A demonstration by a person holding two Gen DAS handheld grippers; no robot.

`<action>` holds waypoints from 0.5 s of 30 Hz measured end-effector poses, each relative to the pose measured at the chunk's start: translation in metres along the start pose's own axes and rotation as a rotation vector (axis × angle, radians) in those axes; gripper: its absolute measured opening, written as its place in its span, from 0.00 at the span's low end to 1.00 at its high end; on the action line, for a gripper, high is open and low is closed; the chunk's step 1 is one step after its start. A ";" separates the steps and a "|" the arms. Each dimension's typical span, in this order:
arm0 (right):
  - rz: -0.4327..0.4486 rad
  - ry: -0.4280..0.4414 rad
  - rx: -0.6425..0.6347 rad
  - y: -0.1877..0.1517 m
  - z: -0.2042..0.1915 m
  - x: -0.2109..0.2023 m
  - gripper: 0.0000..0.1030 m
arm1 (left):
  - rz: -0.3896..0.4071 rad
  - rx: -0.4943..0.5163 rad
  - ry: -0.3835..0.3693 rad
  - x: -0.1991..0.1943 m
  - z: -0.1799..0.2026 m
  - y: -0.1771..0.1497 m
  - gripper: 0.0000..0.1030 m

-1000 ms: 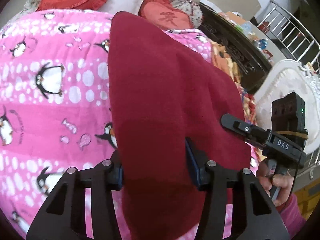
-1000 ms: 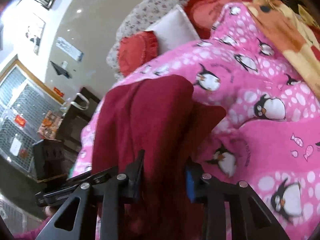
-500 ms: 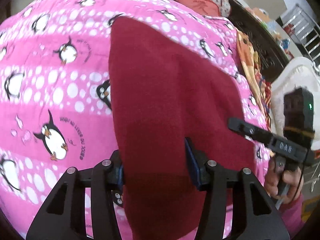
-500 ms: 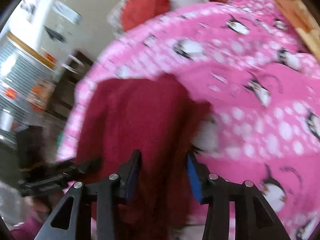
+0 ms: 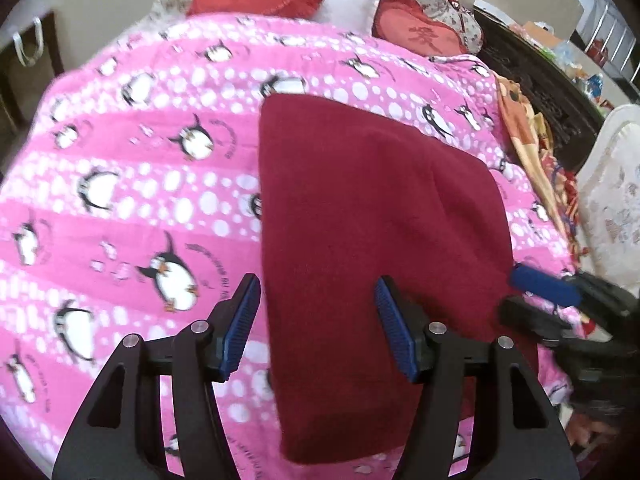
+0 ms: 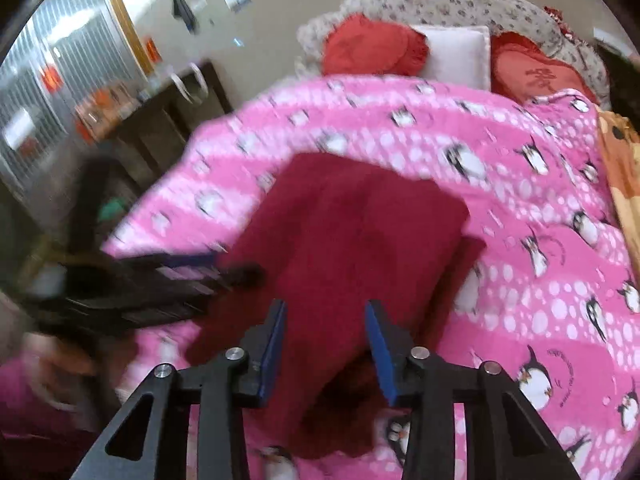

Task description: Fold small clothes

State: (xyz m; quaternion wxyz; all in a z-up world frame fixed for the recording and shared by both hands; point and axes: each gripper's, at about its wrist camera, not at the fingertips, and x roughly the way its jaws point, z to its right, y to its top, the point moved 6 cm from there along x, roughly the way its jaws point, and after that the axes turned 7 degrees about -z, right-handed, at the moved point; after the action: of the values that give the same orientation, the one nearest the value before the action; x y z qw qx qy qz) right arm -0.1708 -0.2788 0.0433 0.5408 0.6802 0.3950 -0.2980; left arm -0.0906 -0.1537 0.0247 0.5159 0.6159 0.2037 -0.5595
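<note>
Red cloth (image 5: 360, 248) lies folded flat on the pink penguin blanket (image 5: 120, 200) of the bed, toward the near edge, pillows (image 5: 348, 0) well beyond at the head.

Your left gripper (image 5: 316, 324) hovers over the cloth's near left side, fingers (image 5: 240, 320) apart, holding nothing. Your right gripper (image 6: 324, 344) sits over the near right part, fingers (image 6: 376, 344) likewise apart, nothing between them.

Right view shows a lower layer poking out past the top layer's right edge: layers do not line up.

Risks, as a judgement:
- Blanket is soft and lumpy; a low pinch could grab blanket along with cloth.
- Gripping only the top layer on the next fold would drag layers further askew.
- Cloth sits close to the near edge; a pull toward you could slide it off.
</note>
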 end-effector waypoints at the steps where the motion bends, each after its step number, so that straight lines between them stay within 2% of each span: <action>1: -0.022 -0.049 0.003 -0.008 0.005 0.010 0.35 | 0.014 0.007 0.017 -0.004 0.000 -0.002 0.58; 3: -0.025 -0.077 0.027 -0.015 0.014 0.017 0.35 | 0.038 0.014 0.033 -0.011 0.001 -0.004 0.58; 8: 0.015 -0.049 0.095 -0.014 0.018 -0.007 0.35 | 0.093 0.031 0.067 -0.026 0.007 -0.007 0.58; 11: 0.057 -0.039 0.113 -0.011 0.013 -0.027 0.46 | 0.129 0.035 0.083 -0.036 0.010 -0.009 0.58; 15: 0.132 -0.075 0.110 -0.006 0.001 -0.051 0.50 | 0.153 0.032 0.084 -0.048 0.013 -0.012 0.58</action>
State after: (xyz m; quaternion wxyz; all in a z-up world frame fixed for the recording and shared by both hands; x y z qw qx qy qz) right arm -0.2014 -0.2897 0.0824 0.5353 0.7220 0.3118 -0.3081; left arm -0.1210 -0.1447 0.0651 0.5381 0.6609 0.1685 -0.4952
